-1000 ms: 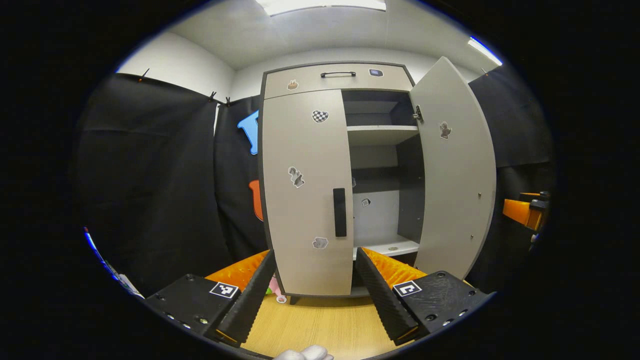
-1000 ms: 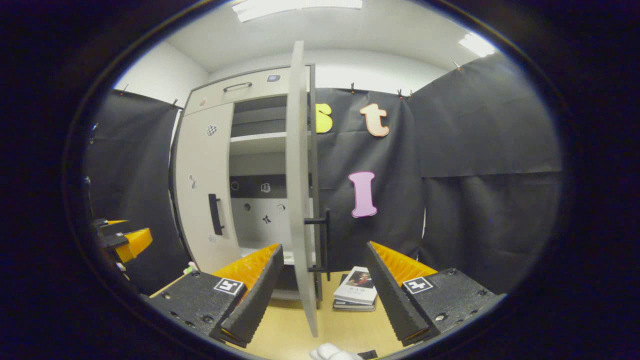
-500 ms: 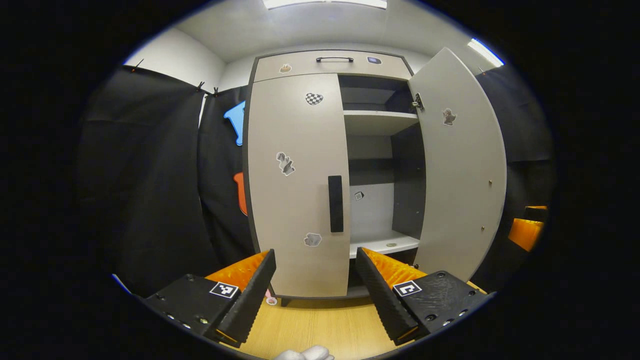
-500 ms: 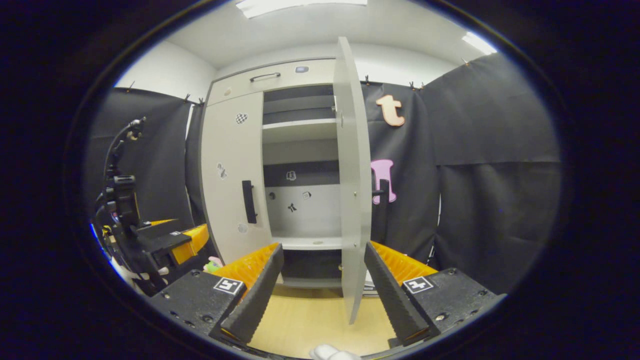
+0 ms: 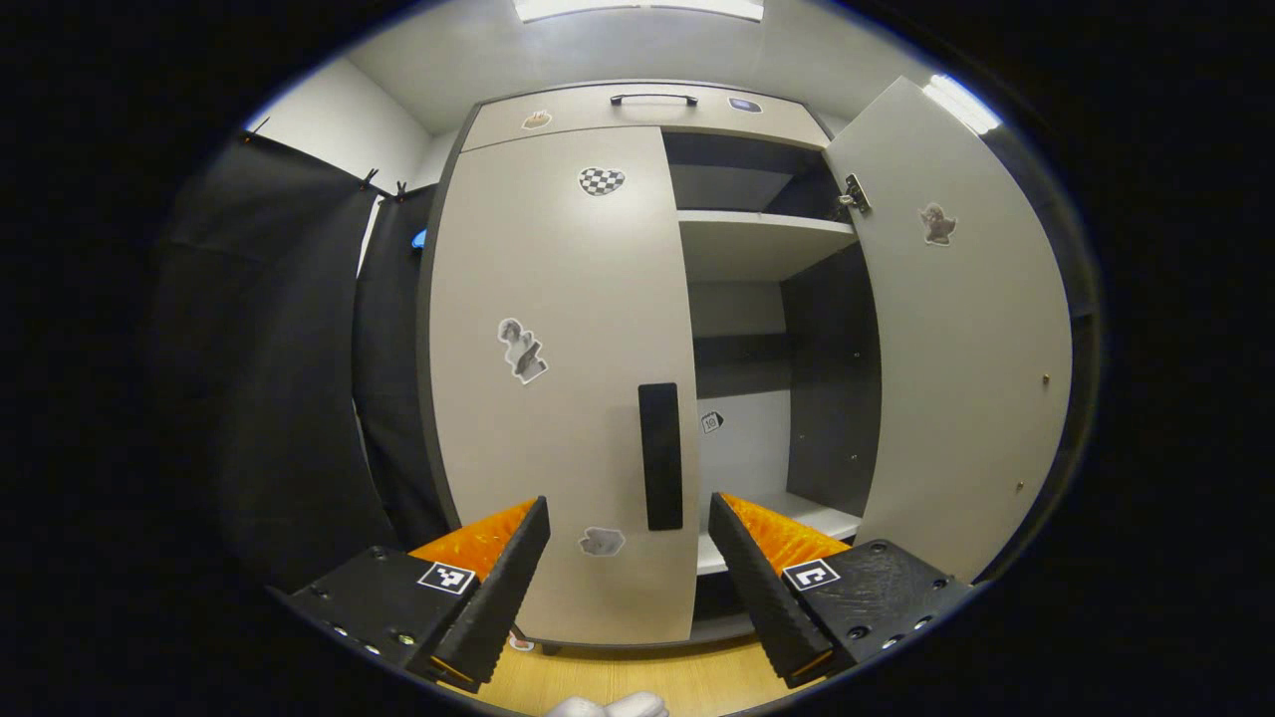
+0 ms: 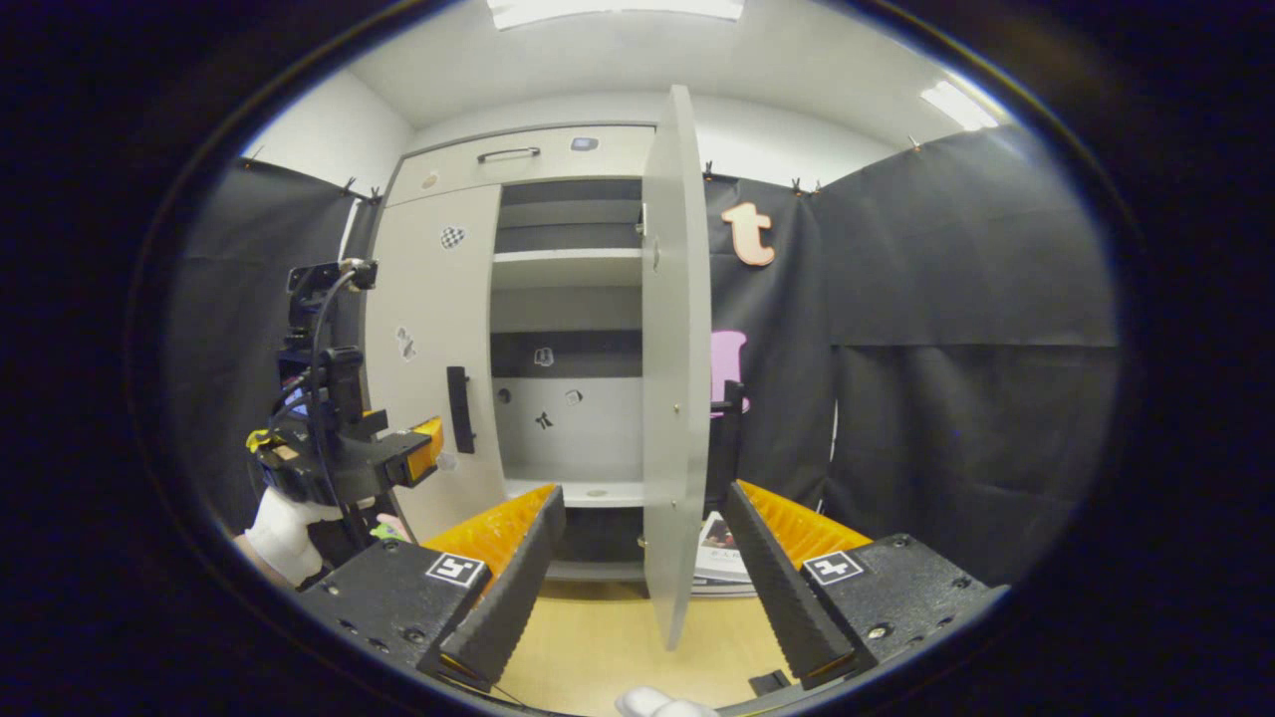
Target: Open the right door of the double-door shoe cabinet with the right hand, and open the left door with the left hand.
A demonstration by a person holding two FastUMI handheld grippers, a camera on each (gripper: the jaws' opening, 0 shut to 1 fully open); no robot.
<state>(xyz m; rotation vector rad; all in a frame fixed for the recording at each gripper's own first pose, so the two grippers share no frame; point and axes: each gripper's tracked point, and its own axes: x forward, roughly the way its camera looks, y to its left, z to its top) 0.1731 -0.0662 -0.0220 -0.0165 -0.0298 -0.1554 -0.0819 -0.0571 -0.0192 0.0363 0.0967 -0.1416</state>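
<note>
This is looking like a staged recording booth, not a home — black cloth (image 6: 976, 329) is hanging from clips along white walls, strip lights (image 6: 613, 8) are glowing overhead, and a lone grey shoe cabinet (image 5: 558, 378) is standing on wood-look flooring (image 6: 588, 637).

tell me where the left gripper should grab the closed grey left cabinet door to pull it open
Take the black vertical bar handle near the inner edge of the closed grey left cabinet door. Come straight at the front with the open left gripper, one finger on each side of the bar. The handle is tall and narrow, so a sideways pinch probably suits it; the hinges seem to be on the far-left edge.
</note>
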